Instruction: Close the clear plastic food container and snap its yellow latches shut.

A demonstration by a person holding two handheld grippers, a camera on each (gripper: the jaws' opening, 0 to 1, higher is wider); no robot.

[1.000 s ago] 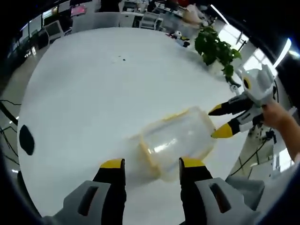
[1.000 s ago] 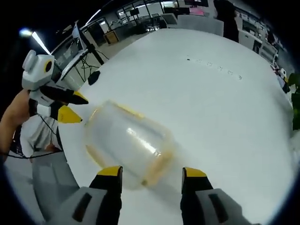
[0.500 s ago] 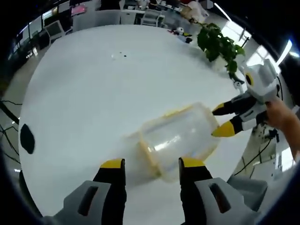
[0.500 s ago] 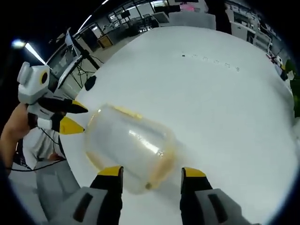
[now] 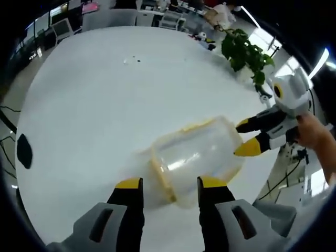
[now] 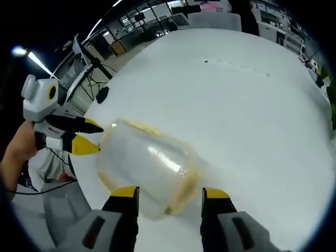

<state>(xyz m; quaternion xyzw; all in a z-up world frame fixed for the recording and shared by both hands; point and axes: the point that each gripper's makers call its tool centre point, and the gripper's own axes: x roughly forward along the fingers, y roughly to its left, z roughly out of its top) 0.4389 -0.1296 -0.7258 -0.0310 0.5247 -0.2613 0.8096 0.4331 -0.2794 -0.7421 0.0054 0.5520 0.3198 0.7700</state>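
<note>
A clear plastic food container [image 5: 197, 157] with yellow latches lies on the white table [image 5: 105, 94]. My left gripper [image 5: 165, 184] stands open, its yellow-tipped jaws on either side of the container's near end. At the container's far end the right gripper [image 5: 245, 137] shows with its jaws apart. In the right gripper view the same container [image 6: 147, 168] sits just ahead of my open right gripper [image 6: 167, 193]. The left gripper [image 6: 89, 135] comes in from the left there, its yellow tips touching or almost touching the container's far end. I cannot tell whether the latches are snapped.
A potted green plant [image 5: 244, 52] stands at the table's far edge. Small dark specks [image 6: 236, 66] lie far out on the table. A black round patch [image 5: 23, 151] sits at the left table edge. Desks, chairs and stands fill the room behind.
The left gripper has crept slightly closer to the container's near end. In the right gripper view the left gripper's tips have edged nearer the container. The container has hardly moved.
</note>
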